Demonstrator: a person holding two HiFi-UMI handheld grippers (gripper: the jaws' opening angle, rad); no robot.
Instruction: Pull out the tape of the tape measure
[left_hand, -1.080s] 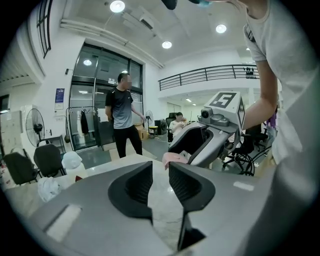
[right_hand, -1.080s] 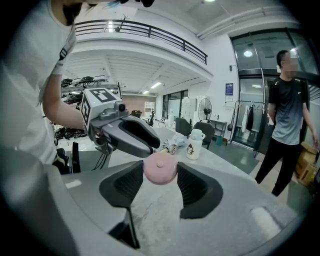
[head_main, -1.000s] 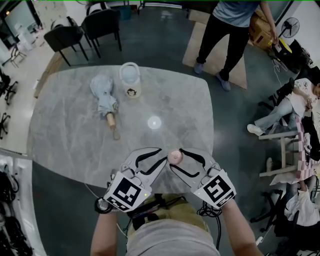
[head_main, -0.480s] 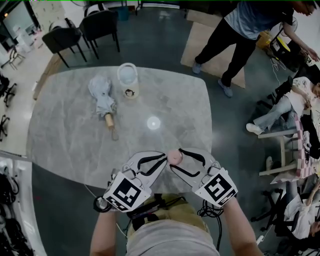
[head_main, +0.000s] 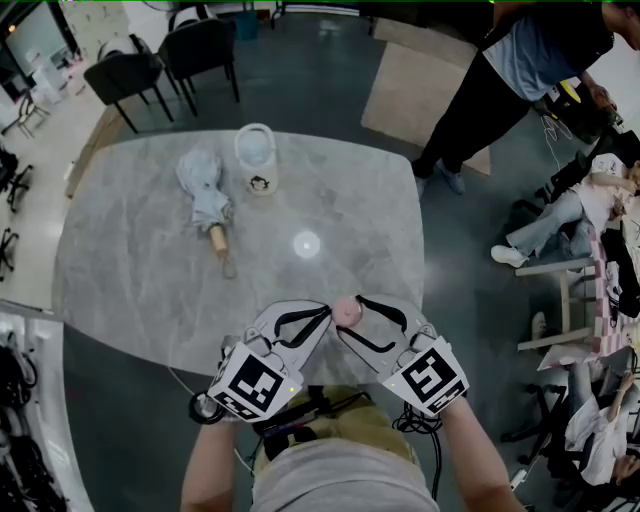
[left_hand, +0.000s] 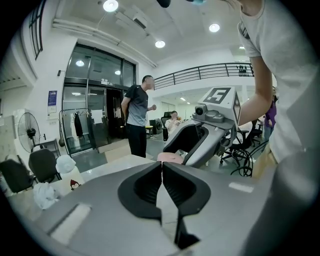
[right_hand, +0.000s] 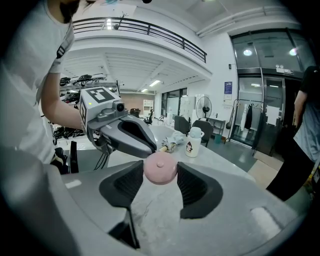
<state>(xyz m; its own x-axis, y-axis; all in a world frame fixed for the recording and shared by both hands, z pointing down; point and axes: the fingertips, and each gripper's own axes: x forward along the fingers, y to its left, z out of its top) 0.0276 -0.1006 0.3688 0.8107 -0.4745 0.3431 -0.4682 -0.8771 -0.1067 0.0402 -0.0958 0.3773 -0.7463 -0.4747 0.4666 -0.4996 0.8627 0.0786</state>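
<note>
At the counter's (head_main: 130, 290) open near edge, right tool (head_main: 352, 314) is clamping a round pink tape measure (right_hand: 160, 170); left tool (left_hand: 162, 166) is closing on nothing visible.

head view looks steeply down from above the near edge of the table (head_main: 150, 250), taking in its whole top; the two gripper views sit low and close there, facing each other across the pink tape measure (head_main: 346, 311), which all three share
</note>
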